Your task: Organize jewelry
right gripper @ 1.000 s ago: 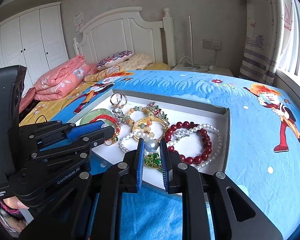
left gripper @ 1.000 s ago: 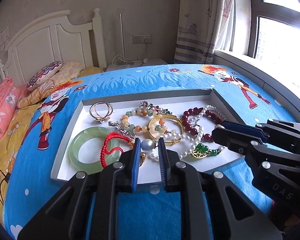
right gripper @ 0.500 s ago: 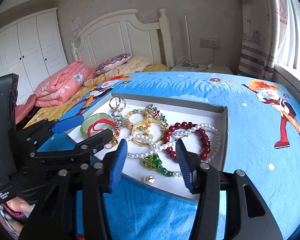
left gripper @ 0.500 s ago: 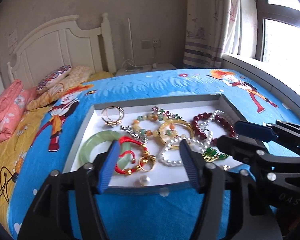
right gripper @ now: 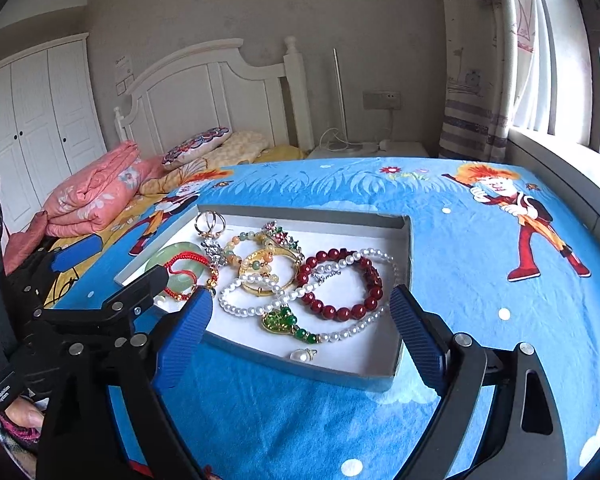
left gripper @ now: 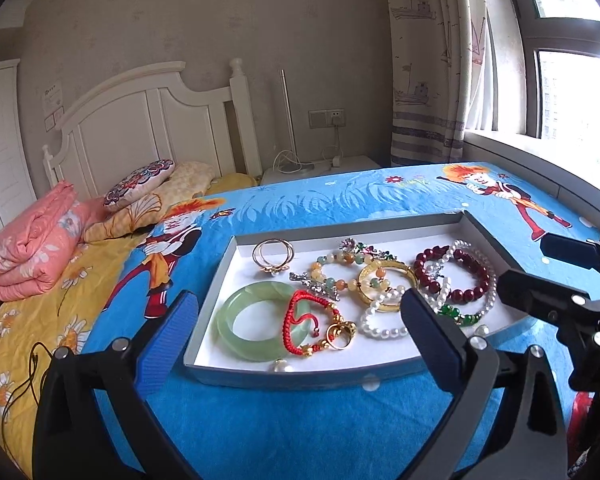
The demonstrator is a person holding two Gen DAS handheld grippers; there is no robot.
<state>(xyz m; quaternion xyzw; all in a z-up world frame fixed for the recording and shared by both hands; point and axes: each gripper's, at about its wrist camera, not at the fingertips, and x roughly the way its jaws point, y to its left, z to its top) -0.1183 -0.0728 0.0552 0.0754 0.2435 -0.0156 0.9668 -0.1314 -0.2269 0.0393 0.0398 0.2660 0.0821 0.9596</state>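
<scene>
Currently both tongs spread wide, nothing pinched: left gripper and right gripper hover at the tray's near edge. Jewelry sits inside, heaped and overlapping: jade bangle, red bead bracelet, pearl strand. Unsorted, tangled; untangling looks left.

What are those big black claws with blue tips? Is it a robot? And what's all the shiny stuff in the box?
No robot: a person holds a pincher tool in each hand, each with its own camera looking along its two fingers. One picture is from the left gripper, the other from the right gripper. Both are open and hold nothing. On the blue bedspread sits a tray of jewelry: a green bangle, a red cord bracelet, a dark red bead bracelet, white pearls, a gold bangle and one loose pearl.
</scene>
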